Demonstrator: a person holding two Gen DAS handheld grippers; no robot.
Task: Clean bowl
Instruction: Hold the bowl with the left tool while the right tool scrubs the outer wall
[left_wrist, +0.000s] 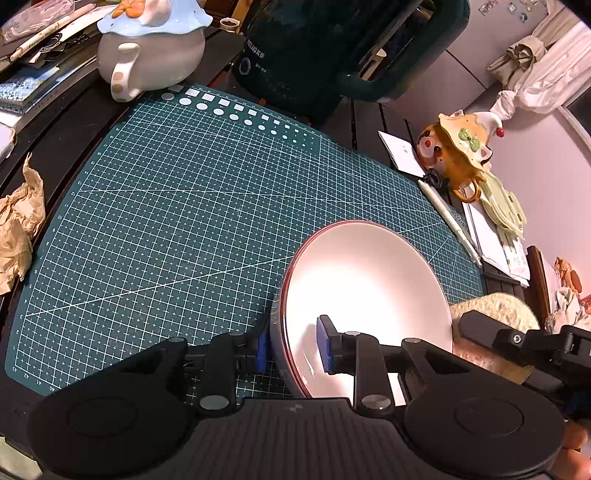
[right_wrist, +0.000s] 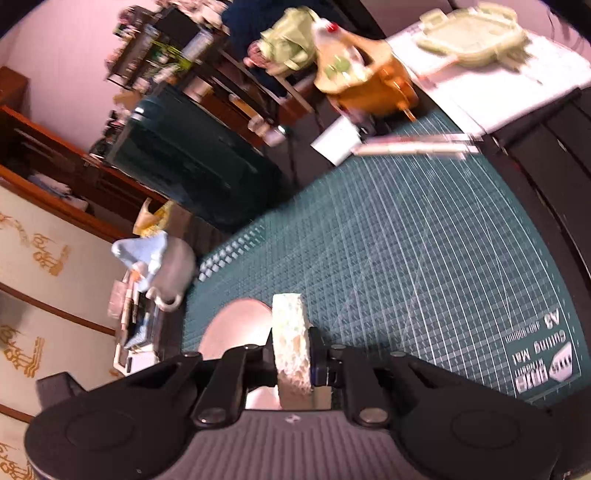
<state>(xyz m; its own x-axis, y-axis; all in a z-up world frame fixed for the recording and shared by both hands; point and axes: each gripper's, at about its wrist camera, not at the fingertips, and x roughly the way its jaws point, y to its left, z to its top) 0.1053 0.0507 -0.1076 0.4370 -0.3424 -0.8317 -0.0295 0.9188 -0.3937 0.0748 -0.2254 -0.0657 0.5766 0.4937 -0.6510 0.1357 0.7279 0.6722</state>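
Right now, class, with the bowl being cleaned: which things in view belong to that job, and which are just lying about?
Belong to the job:
bowl, rim held in the left gripper
sponge, clamped in the right gripper

Lying about:
cutting mat
white teapot
orange mug
crumpled paper
pen

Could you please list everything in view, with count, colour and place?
bowl: one, white with red rim, tilted on the mat, rim gripped by the left tool
sponge: one, pale yellow, in the right tool, beside the bowl
mat: one, green with grid, on the dark table
teapot: one, grey with blue lid, beyond the mat
appliance: one, dark green, beyond the mat
mug: one, orange, right of the mat
pen: one, white, at the mat's right edge
paper: one, crumpled, tan, left of the mat
left tool: black, blue pads
right tool: black
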